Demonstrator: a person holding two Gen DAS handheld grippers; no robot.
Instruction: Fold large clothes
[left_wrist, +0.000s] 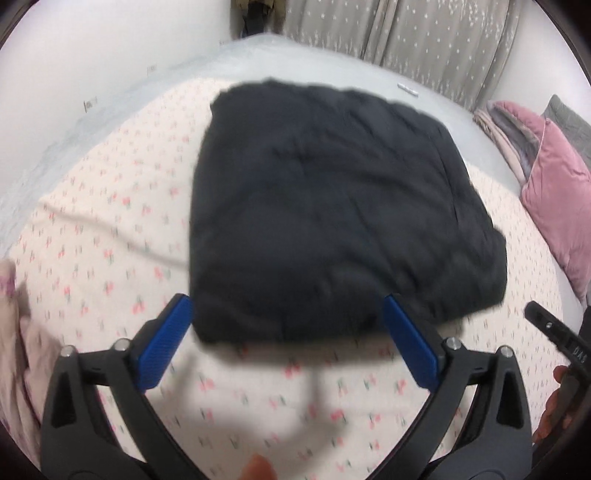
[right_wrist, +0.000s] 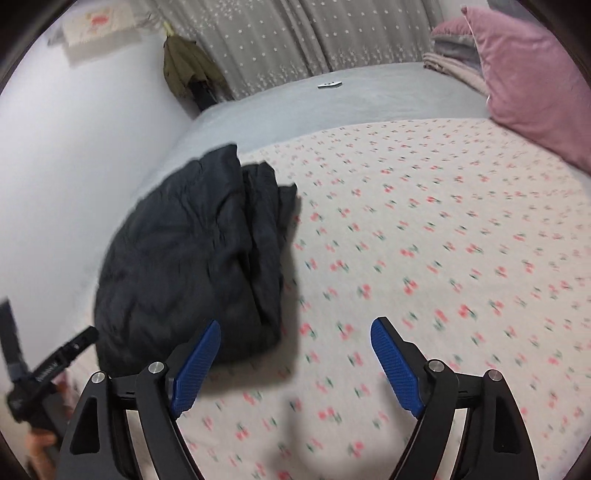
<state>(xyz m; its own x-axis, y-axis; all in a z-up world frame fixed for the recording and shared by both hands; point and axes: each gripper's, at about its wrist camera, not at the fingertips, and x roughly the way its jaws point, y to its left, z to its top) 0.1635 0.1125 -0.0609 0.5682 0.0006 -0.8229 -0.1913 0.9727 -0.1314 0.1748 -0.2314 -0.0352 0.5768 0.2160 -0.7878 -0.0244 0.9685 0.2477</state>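
A dark folded garment (left_wrist: 332, 218) is seen lying flat on the bed (left_wrist: 110, 236), on the cream sheet printed with small red flowers. It has been squared into a thick, roughly rectangular bundle, with stacked layers showing along its right-hand edge in the right wrist view (right_wrist: 192, 258).

The left hand-held gripper (left_wrist: 288, 343) is held just short of the garment's near edge, jaws spread wide, the 2 blue pads (left_wrist: 166, 343) standing either side of that edge; nothing is pinched between them. Whether a pad tip brushes the cloth cannot be told, as the frame is blurred.

The right hand-held gripper (right_wrist: 295, 365) is poised over bare sheet just right of the garment, jaws likewise parted and empty. Its left blue pad (right_wrist: 197, 365) is seen against the garment's near right corner.

In the right wrist view the other tool's black body is caught at the lower left, beside the garment's near left side. Beyond the garment, a grey cover (right_wrist: 332, 107) is spread over the far part of the bed, with a small white object (right_wrist: 330, 85) lying on it. A pink pillow (right_wrist: 532, 81) is propped well to the right of the garment, folded blankets stacked behind it. Star-patterned curtains (right_wrist: 295, 37) are hung past the far end, and an olive garment (right_wrist: 184, 66) is hung in the corner by the white wall.
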